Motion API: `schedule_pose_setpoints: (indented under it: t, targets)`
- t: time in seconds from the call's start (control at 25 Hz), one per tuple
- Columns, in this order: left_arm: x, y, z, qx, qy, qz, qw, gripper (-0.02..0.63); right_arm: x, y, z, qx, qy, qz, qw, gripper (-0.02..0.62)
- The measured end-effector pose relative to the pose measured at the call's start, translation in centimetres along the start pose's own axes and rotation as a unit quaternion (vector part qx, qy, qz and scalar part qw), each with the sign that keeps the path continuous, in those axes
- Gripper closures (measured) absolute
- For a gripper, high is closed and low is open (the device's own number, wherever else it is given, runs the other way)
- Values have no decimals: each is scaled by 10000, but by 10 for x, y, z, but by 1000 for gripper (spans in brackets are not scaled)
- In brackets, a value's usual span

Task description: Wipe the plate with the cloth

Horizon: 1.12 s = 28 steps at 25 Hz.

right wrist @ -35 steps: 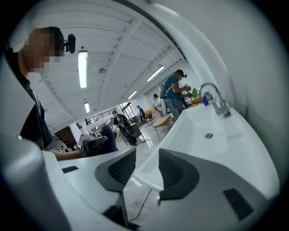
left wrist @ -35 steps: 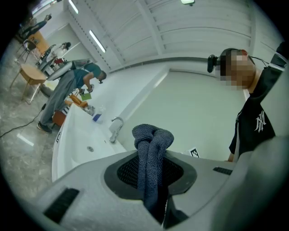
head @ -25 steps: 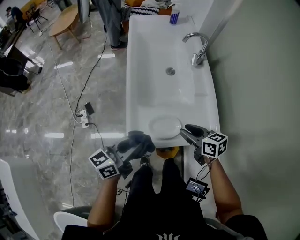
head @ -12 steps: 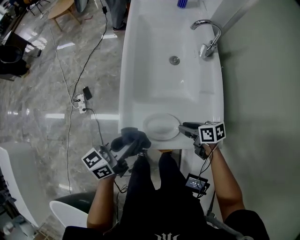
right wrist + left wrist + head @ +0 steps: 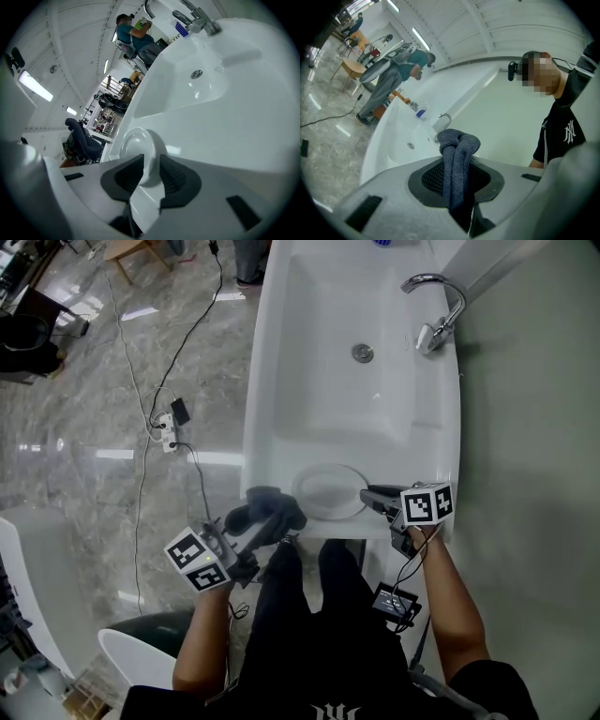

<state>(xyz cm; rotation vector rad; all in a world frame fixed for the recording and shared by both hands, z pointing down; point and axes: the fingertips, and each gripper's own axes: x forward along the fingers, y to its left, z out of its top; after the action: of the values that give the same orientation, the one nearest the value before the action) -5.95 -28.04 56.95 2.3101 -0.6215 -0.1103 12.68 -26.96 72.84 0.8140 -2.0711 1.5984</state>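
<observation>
A white plate (image 5: 328, 491) lies flat on the near end of the white sink counter (image 5: 422, 474). My left gripper (image 5: 265, 524) is shut on a dark grey cloth (image 5: 267, 507), which bunches up just off the plate's left edge; in the left gripper view the cloth (image 5: 457, 159) stands knotted between the jaws of that gripper (image 5: 457, 178). My right gripper (image 5: 368, 499) reaches in at the plate's right rim. In the right gripper view the plate (image 5: 136, 145) has its rim between the jaws of that gripper (image 5: 151, 176), which have just been closing and stand a little apart.
Beyond the plate are the sink basin (image 5: 347, 371) with its drain (image 5: 362, 352) and a chrome faucet (image 5: 436, 310) at the right. Cables and a power strip (image 5: 169, 432) lie on the marble floor to the left. Another person (image 5: 393, 79) stands at the sink's far end.
Both grippers have come down. The right one has dropped to the plate's right rim and narrowed its jaws around it. The cloth sits closer to the plate's left edge.
</observation>
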Motion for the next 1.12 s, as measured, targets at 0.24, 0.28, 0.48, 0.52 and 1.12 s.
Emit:
schedule_pose_setpoints:
  t: [0.24, 0.28, 0.48, 0.52, 1.12]
  targets:
    - [-2, 4, 1, 8, 23, 46, 10000, 540, 12, -1, -1, 18, 201, 140, 9997, 557]
    - [-2, 4, 1, 13, 28, 45, 10000, 541, 12, 1, 0, 27, 197, 183, 9996, 559]
    - [-9, 4, 0, 21, 35, 53, 10000, 541, 4, 18, 7, 24, -136, 529, 9985, 577]
    - [-10, 2, -1, 21, 36, 55, 10000, 541, 1, 23, 8, -2, -197, 568, 9982, 580]
    - [-17, -56, 23, 479, -1, -133, 9988, 541, -56, 80, 25, -225, -1508, 733, 9856, 584]
